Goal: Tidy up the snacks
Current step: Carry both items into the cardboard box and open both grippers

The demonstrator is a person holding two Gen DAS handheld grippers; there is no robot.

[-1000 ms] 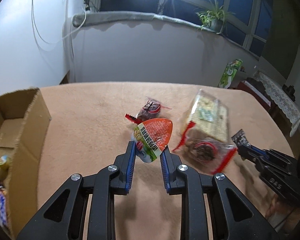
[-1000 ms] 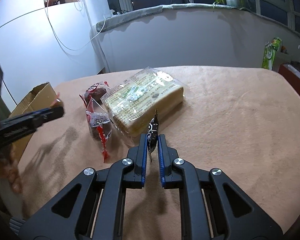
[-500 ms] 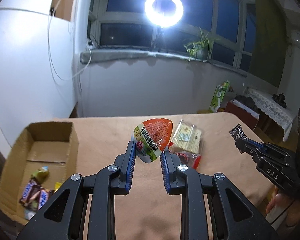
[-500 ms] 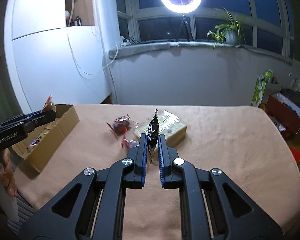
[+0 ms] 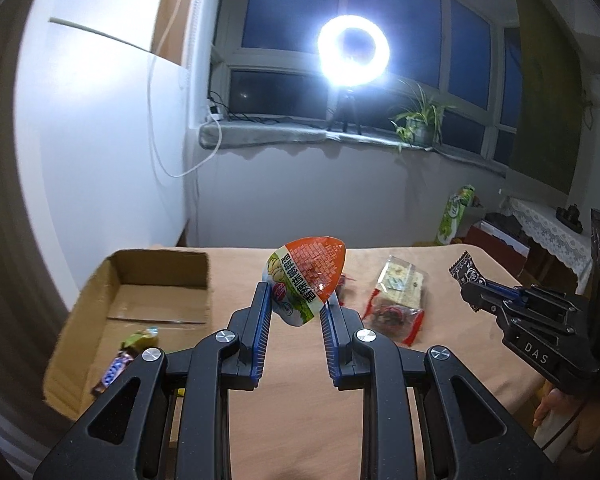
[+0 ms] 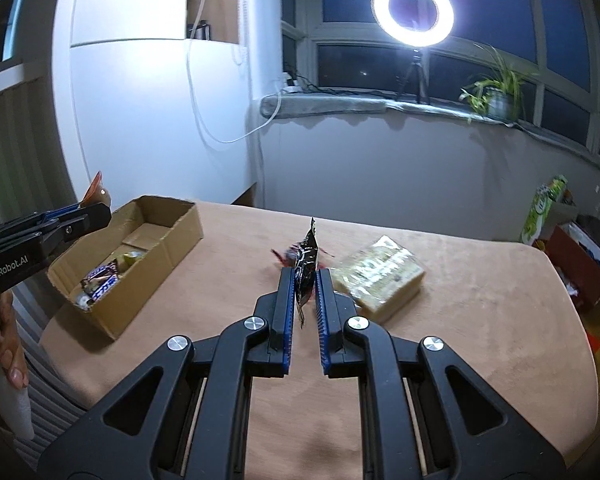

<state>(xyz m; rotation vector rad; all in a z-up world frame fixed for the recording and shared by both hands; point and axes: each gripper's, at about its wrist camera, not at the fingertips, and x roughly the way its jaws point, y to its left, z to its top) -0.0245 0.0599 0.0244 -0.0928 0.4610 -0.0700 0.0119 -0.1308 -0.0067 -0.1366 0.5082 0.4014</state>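
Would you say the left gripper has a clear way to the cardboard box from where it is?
Probably yes: the left gripper, shut on the orange-and-green packet, hangs beside the open-topped cardboard box, with nothing between.

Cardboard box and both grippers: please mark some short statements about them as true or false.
1. The left gripper is shut on an orange and green snack packet. True.
2. The right gripper is open, holding nothing. False: it is shut on a thin black sachet.
3. The cardboard box already holds snacks. True.
4. The clear biscuit pack lies inside the box. False: it lies on the table.
5. The ring light is off. False: it glows brightly.
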